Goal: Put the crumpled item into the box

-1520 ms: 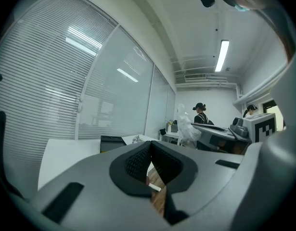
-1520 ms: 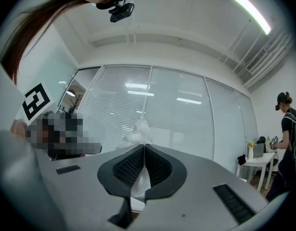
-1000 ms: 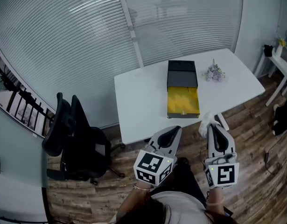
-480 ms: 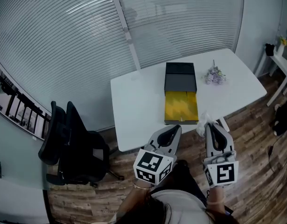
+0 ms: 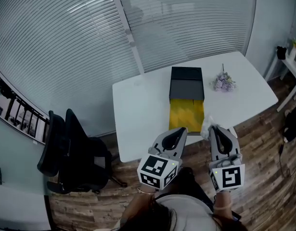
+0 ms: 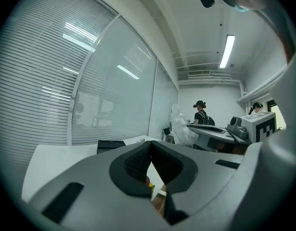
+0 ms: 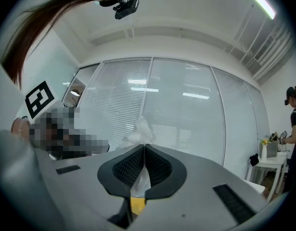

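Presently: right gripper [image 5: 213, 129] is pressed together on the crumpled item [image 5: 206, 123], a wad of thin, whitish, see-through plastic film. The right gripper view confirms this: film is pinched between the pads [image 7: 128, 166], with a tuft sticking up past the tips. The item is in the air just off the near edge of the desk [image 5: 143, 105]. It is close to the front end of the box [image 5: 186, 115] but not yet over it.

Left gripper [image 5: 178, 132]: jaws closed on each other, nothing between them (its own view shows only the two pads meeting). It is held beside the right one, idle.

Handling, judged: very light, soft, no stiffness, not fragile. It will probably spring partly open when released. It may cling to the pads (static, likely) rather than drop cleanly. The present pinch looks adequate. A hold nearer the wad's middle would leave less loose film to catch on the box wall.

Box: open, yellow lining bare, black lid [image 5: 186, 82] at its far end. The opening faces up and the approach from the near side looks free.

Around:
- A small bunch of dried flowers [image 5: 224, 82] sits on the desk right of the lid, well apart from the path.
- A black office chair [image 5: 66, 148] stands on the floor left of the desk, out of the way.
- The only obstacle I can see is the near box wall, which the dangling film must clear.
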Demonstrator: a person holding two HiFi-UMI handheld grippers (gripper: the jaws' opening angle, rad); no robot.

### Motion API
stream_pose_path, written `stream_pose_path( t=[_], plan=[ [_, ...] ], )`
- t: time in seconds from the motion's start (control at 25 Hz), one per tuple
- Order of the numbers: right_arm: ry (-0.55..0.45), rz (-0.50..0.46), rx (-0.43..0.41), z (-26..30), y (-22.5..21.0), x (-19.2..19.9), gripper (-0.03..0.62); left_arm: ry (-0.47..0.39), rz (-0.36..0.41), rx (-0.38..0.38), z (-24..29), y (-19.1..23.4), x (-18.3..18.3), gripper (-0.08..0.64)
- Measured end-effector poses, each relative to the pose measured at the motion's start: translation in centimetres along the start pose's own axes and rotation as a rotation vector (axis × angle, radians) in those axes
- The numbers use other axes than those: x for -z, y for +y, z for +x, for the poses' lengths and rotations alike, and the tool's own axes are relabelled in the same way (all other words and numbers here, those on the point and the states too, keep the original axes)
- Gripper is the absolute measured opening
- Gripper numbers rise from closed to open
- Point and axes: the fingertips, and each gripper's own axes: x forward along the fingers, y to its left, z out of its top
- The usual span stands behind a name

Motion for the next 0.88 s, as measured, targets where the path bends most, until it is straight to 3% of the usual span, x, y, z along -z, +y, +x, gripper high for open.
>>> stream_pose_path(
  t=[0.48, 0.88],
  plan=[
    [0.065, -0.028, -0.072, 4.6, -1.2, 1.7, 0.031, 0.002, -0.018, -0.056, 3.0, 2.8, -0.3, 0.017],
    [0.027, -0.083, -0.136, 7.9, -1.3, 2.3, 0.031, 0.0, -0.029, -0.103, 4.7, 4.6, -0.5, 0.017]
  ],
)
